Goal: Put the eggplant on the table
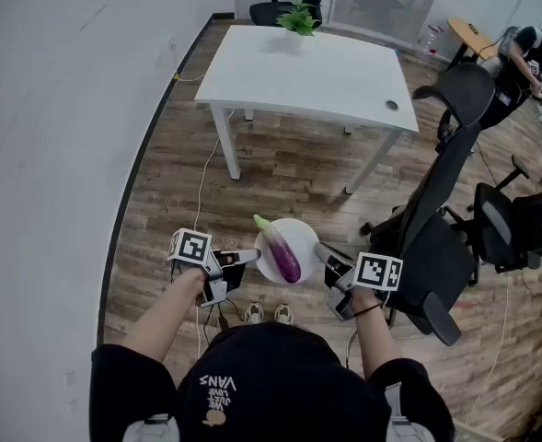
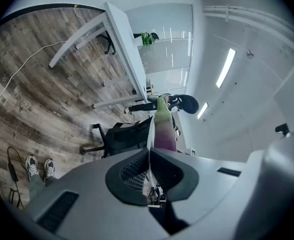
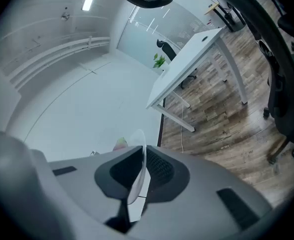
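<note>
Wood-floored office; white bench [image 1: 307, 76] ahead, mostly bare, a plant [image 1: 298, 18] at its far edge. Eggplant [image 1: 282, 254]: loose on a plate [image 1: 304, 238] held in mid-air, well short of bench. Left gripper [image 1: 249, 258], right gripper [image 1: 323, 251]: jaws pinching opposite plate rims. Likely smooth, prone to rolling; keep level. Office chairs [image 1: 441, 210] crowd the right.

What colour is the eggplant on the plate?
The eggplant on the white plate is purple with a green stem end; the head view shows it best.
</note>
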